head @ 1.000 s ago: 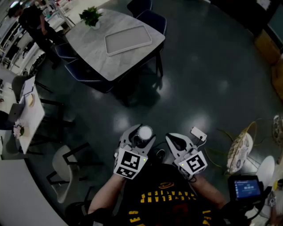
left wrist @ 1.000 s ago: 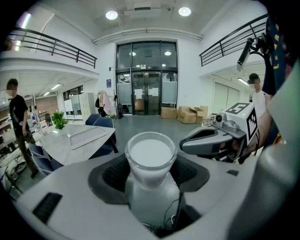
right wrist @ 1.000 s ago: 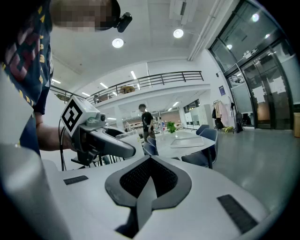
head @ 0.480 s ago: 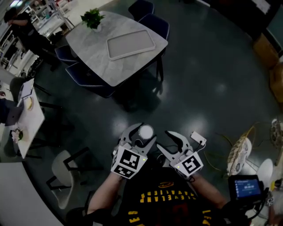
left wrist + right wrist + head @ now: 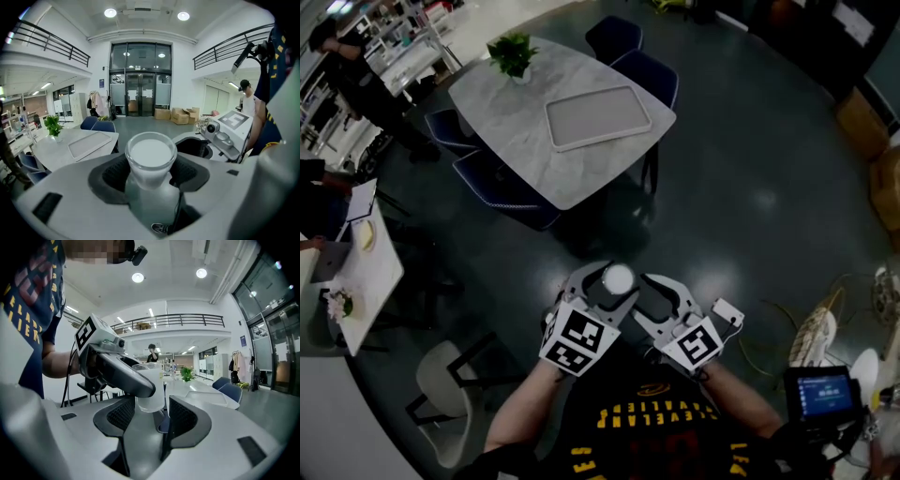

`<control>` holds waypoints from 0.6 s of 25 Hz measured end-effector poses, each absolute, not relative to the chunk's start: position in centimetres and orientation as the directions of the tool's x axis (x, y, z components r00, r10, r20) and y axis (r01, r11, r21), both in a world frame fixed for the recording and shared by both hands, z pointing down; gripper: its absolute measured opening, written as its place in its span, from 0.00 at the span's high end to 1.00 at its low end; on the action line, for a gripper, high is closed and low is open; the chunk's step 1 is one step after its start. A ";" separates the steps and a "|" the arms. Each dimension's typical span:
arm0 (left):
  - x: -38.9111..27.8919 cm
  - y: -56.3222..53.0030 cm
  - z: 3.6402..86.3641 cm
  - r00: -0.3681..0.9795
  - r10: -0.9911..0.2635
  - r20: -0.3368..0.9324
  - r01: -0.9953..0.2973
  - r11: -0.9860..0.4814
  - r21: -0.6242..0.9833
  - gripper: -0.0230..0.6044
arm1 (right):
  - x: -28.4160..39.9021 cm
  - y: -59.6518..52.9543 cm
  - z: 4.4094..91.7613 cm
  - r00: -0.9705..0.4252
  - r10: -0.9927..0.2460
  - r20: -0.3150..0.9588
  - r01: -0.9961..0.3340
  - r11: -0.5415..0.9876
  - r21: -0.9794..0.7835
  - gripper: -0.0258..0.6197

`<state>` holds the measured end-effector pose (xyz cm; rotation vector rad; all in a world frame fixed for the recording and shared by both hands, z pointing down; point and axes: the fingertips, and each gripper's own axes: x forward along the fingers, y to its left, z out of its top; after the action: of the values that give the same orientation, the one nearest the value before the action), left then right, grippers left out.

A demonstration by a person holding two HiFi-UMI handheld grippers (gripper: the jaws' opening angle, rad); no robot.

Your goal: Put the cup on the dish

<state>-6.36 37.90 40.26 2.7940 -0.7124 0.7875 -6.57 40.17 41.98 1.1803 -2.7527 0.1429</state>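
A frosted white cup is held upright in front of the person's chest, well above the dark floor. My left gripper is shut on it, and in the left gripper view the cup fills the gap between the black pads. My right gripper sits close beside it on the right with its jaws opening. In the right gripper view the cup shows just past the pads with a gap on each side, and the left gripper's finger lies across it. I see no dish.
A grey marble table stands ahead with a pale tray and a potted plant on it, and blue chairs around it. A person stands at far left. A lit screen is at lower right.
The right gripper's jaws have spread apart, and it has moved in close to the left gripper and the cup. The head view has swung, so the table sits further right.
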 end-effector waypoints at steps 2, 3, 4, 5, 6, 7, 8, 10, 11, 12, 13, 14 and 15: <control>-7.4 36.8 40.2 0.760 -0.387 0.523 -0.471 -0.881 0.033 0.55 | -8.0 38.8 41.9 -0.678 -0.715 0.171 -0.728 0.686 -0.015 0.63; -7.9 36.4 40.1 0.764 -0.380 0.521 -0.465 -0.884 0.039 0.55 | -8.8 38.2 41.8 -0.676 -0.716 0.173 -0.728 0.685 -0.007 0.63; -8.5 35.9 40.1 0.768 -0.374 0.520 -0.460 -0.887 0.043 0.55 | -9.4 37.6 41.7 -0.674 -0.718 0.174 -0.729 0.684 0.002 0.63; -8.9 35.4 40.1 0.771 -0.369 0.519 -0.456 -0.889 0.045 0.54 | -10.1 37.0 41.6 -0.670 -0.722 0.174 -0.731 0.682 0.014 0.63; -9.4 34.9 40.0 0.772 -0.366 0.519 -0.454 -0.890 0.047 0.55 | -10.6 36.4 41.5 -0.665 -0.727 0.172 -0.734 0.679 0.031 0.63; -9.9 34.4 40.0 0.774 -0.364 0.519 -0.452 -0.891 0.050 0.54 | -11.1 35.9 41.3 -0.660 -0.732 0.168 -0.736 0.676 0.050 0.63; -10.4 33.9 40.0 0.777 -0.360 0.517 -0.451 -0.891 0.056 0.54 | -11.6 35.5 41.2 -0.657 -0.736 0.165 -0.737 0.673 0.068 0.63; -11.1 33.2 39.9 0.784 -0.353 0.510 -0.448 -0.891 0.073 0.54 | -12.7 34.8 41.1 -0.654 -0.738 0.168 -0.734 0.672 0.097 0.63; -11.5 32.9 39.9 0.788 -0.350 0.507 -0.448 -0.890 0.082 0.54 | -13.2 34.5 41.0 -0.653 -0.738 0.170 -0.732 0.673 0.108 0.63; -11.7 32.7 39.9 0.791 -0.348 0.503 -0.449 -0.889 0.092 0.55 | -13.5 34.1 40.9 -0.652 -0.739 0.172 -0.731 0.672 0.118 0.63; -11.9 32.4 39.9 0.793 -0.347 0.500 -0.451 -0.887 0.101 0.55 | -13.8 33.8 40.9 -0.649 -0.741 0.173 -0.731 0.670 0.126 0.63; -12.1 32.0 39.9 0.796 -0.347 0.496 -0.453 -0.885 0.109 0.54 | -13.9 33.4 40.8 -0.645 -0.744 0.175 -0.734 0.667 0.131 0.63; -12.2 31.7 39.8 0.798 -0.346 0.493 -0.454 -0.884 0.115 0.55 | -14.0 33.1 40.8 -0.640 -0.748 0.176 -0.737 0.662 0.135 0.63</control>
<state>-12.18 31.72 39.81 2.7594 -0.6225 0.6922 -13.99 33.06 40.78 1.2069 -2.6620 -0.0737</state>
